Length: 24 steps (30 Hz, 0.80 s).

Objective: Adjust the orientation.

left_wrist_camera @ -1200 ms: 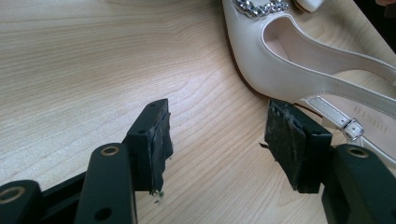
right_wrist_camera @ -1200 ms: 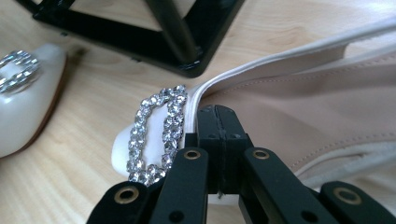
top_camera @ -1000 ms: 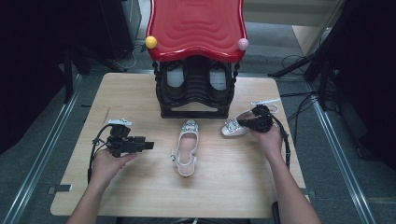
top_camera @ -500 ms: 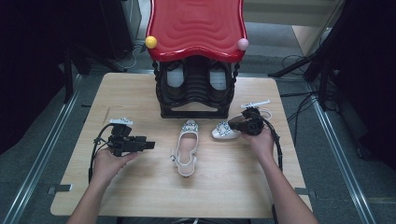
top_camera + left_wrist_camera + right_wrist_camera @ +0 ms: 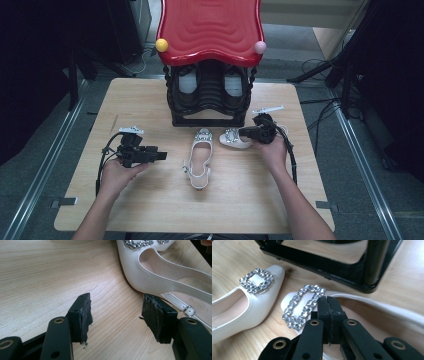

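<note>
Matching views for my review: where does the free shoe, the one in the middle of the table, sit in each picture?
High view: shoe, table centre, toe toward rack.
Left gripper view: shoe, upper right.
Right gripper view: shoe at left, beside the gripped shoe.
Shared landmark: its buckle.

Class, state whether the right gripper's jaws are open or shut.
Shut: the right gripper has its two pads pressed together above the second shoe.

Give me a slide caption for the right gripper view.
Right gripper shut on the rim of a white shoe behind its rhinestone buckle, beside its mate and a black rack base.
</note>
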Each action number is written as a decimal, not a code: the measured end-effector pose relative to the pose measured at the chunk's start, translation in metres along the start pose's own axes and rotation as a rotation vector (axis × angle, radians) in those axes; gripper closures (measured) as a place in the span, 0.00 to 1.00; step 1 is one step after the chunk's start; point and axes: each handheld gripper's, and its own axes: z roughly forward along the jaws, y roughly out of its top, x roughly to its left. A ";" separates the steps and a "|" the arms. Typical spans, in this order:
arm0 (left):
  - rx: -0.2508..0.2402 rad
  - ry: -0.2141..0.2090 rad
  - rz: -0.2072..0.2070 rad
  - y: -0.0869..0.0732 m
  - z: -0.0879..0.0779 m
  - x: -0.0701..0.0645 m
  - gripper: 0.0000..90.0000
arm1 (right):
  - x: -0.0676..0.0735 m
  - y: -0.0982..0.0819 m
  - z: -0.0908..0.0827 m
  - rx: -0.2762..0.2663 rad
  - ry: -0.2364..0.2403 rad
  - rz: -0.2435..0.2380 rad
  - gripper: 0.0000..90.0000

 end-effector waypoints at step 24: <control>0.003 -0.004 0.000 0.000 0.000 0.000 0.46 | -0.049 -0.006 -0.074 -0.071 -0.109 -0.013 1.00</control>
